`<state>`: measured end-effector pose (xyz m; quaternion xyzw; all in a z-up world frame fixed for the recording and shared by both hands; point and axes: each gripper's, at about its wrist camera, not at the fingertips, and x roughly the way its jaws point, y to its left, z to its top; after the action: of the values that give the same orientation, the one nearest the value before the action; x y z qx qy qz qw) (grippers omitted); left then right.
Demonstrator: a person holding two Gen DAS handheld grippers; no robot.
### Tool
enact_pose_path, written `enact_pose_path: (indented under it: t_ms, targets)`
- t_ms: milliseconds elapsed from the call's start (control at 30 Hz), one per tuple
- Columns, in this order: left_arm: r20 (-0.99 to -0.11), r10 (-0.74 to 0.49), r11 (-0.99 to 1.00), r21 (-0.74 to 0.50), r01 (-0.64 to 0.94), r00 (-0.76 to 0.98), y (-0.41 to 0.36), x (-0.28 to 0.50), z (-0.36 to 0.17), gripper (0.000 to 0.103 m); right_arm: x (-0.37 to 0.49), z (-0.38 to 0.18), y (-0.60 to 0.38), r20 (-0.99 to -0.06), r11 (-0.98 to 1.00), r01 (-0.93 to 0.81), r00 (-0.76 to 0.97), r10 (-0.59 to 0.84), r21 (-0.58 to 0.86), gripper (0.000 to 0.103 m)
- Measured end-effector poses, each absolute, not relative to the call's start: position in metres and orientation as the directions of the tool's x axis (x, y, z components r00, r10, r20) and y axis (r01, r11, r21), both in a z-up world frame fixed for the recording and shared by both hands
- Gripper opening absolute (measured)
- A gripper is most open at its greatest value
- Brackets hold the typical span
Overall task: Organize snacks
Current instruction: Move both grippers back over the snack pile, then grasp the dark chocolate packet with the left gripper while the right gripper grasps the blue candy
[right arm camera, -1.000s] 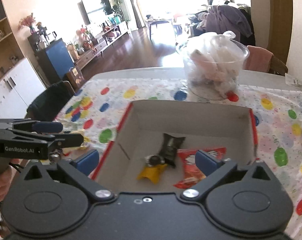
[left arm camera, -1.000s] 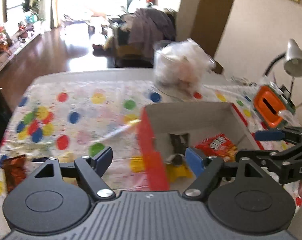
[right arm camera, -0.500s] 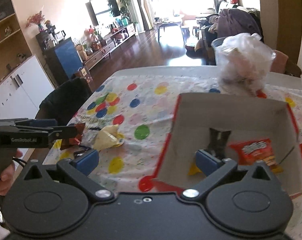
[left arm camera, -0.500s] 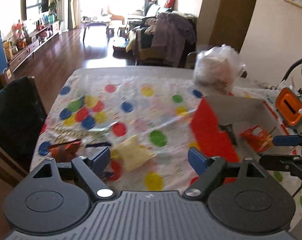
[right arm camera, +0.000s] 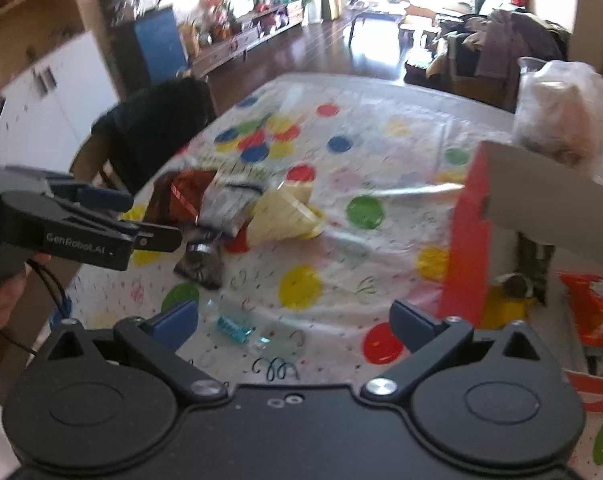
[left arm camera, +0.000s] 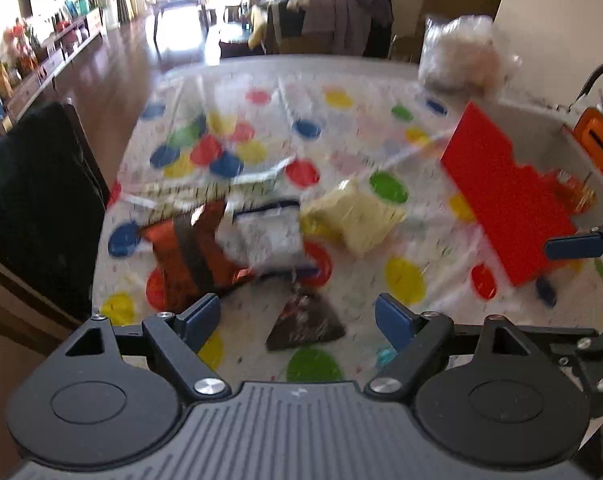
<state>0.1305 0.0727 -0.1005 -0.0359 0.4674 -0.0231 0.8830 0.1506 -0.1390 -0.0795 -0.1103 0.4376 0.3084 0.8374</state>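
Note:
Loose snacks lie on the dotted tablecloth: an orange-brown packet (left arm camera: 189,248), a silver-white packet (left arm camera: 265,240), a yellow packet (left arm camera: 353,216) and a small dark packet (left arm camera: 305,320). My left gripper (left arm camera: 297,320) is open just above the dark packet (right arm camera: 201,260). My right gripper (right arm camera: 293,320) is open and empty over the cloth, near a small teal wrapper (right arm camera: 233,328). The red-sided cardboard box (right arm camera: 465,240) at the right holds a red packet (right arm camera: 593,304), a yellow snack (right arm camera: 505,308) and a dark packet (right arm camera: 541,260).
A clear container of bagged items (left arm camera: 465,60) stands at the table's far right. An orange object (left arm camera: 601,144) sits beyond the box. A dark chair (left arm camera: 37,200) stands at the table's left edge. The silver-white packet (right arm camera: 229,204) and yellow packet (right arm camera: 289,216) lie mid-table.
Both grippers have swung left, away from the box and over the loose snacks. The left gripper has come down close above the dark packet. Both jaws stay open.

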Motion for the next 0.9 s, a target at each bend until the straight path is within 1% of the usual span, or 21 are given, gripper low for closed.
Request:
enact_pose_path:
  t_ms: [133,300,467,500,633,700,733,800,867,900]
  targets:
    - [-0.849,-0.091,0.995,-0.095,0.02,0.521,0.08,0.132,-0.12,0.085,0.148,-0.101,-0.117,-0.835,0.753,-0.656,0.387,0.391,0.05,0.1]
    - [-0.862,-0.1,0.995,-0.1,0.025,0.497,0.081,0.141,-0.135,0.085,0.152,-0.125,-0.094,-0.874,0.691,-0.722,0.325,0.36,0.016,0.088]
    - [-0.875,-0.091,0.995,-0.096,0.014,0.476,0.082,0.156,-0.144,0.085,0.157,-0.142,-0.075,-0.896,0.639,-0.768,0.312,0.317,-0.041,0.083]
    - [-0.877,-0.09,0.995,-0.095,0.013,0.472,0.081,0.159,-0.146,0.085,0.158,-0.143,-0.072,-0.899,0.627,-0.778,0.304,0.314,-0.045,0.08]
    - [-0.882,-0.088,0.996,-0.085,0.027,0.463,0.076,0.166,-0.149,0.085,0.16,-0.148,-0.063,-0.903,0.598,-0.8,0.294,0.314,-0.052,0.073]
    - [-0.886,-0.089,0.996,-0.079,0.041,0.456,0.073,0.17,-0.152,0.084,0.161,-0.15,-0.06,-0.905,0.581,-0.812,0.283,0.317,-0.05,0.062]
    - [-0.886,-0.09,0.996,-0.079,0.044,0.455,0.072,0.172,-0.153,0.084,0.161,-0.151,-0.058,-0.907,0.572,-0.819,0.278,0.315,-0.052,0.06]
    - [-0.887,-0.095,0.995,-0.081,0.049,0.452,0.071,0.174,-0.154,0.08,0.16,-0.152,-0.054,-0.91,0.55,-0.833,0.27,0.314,-0.057,0.054]
    - [-0.896,-0.099,0.995,-0.084,0.053,0.434,0.071,0.178,-0.157,0.065,0.16,-0.152,-0.053,-0.912,0.522,-0.851,0.259,0.319,-0.059,0.051]
    - [-0.899,-0.104,0.995,-0.089,0.055,0.425,0.071,0.179,-0.159,0.064,0.16,-0.152,-0.052,-0.912,0.512,-0.857,0.255,0.321,-0.06,0.048]
